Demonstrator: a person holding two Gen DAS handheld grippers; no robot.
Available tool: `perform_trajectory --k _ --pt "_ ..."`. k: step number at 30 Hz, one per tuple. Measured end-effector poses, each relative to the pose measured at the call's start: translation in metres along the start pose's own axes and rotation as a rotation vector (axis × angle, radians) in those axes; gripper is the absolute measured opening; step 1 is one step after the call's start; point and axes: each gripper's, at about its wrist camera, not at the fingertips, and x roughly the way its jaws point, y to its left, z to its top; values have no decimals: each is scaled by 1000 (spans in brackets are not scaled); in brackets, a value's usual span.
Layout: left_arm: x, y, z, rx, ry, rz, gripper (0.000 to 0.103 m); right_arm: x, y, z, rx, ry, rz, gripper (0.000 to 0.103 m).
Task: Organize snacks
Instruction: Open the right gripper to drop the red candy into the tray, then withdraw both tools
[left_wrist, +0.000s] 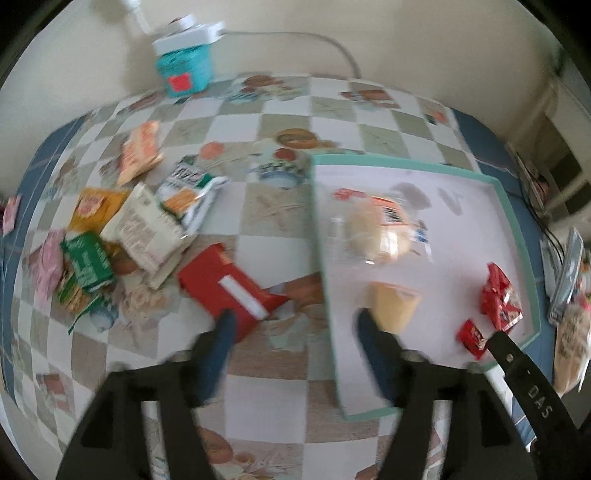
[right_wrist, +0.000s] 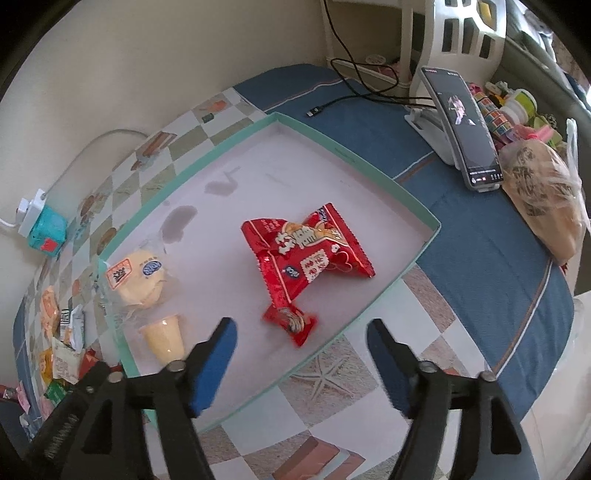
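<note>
Left claw (left_wrist: 293, 319) stands wide with nothing between its blue pads, poised above the gap between the loose pile and the tray; right claw (right_wrist: 301, 328) is likewise wide and empty, hanging over the near edge of the tray (right_wrist: 424, 206). No earlier picture is on hand, so I report the standing state only.

Findings, tray: four snacks lie inside the mint-rimmed tray, namely a clear-wrapped pale bun (right_wrist: 142, 282), a yellow jelly cup (right_wrist: 164, 338) on its side just beside it, a large red packet (right_wrist: 306, 251) near the middle, and a small red packet (right_wrist: 291, 323) touching its lower corner.

Findings, tabletop: the unsorted snacks remain on the checked cloth to the left of the tray. Nearest my left claw is a red carton (left_wrist: 229, 286); behind it lie a cream packet (left_wrist: 147, 229), a green packet (left_wrist: 88, 260), a white-and-green bag (left_wrist: 190, 190), a yellow packet (left_wrist: 98, 206) and an orange packet (left_wrist: 142, 151). The left view is blurred, so labels cannot be read.

Judgement: the step in hand is to fetch the next snack, most likely the red carton. I should square my left claw across its narrow sides, come down until both pads flank it, close firmly, lift clear of the rim and set it in the bare far part of the tray. My right claw should hold off to avoid a clash
</note>
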Motion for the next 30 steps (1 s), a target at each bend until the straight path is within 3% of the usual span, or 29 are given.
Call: perform_trajectory --k 5,7,19,30 --pt "2 33 4 -109 11 37 85 3 -4 0 11 8 -13 100" --pt "4 45 5 -143 14 66 96 2 -5 0 14 7 -13 103" --pt "-1 136 1 -374 8 199 99 -4 25 -6 -78 -3 0 103" --pt "-29 200 1 -489 -49 209 99 -20 81 -26 -200 -33 58 103"
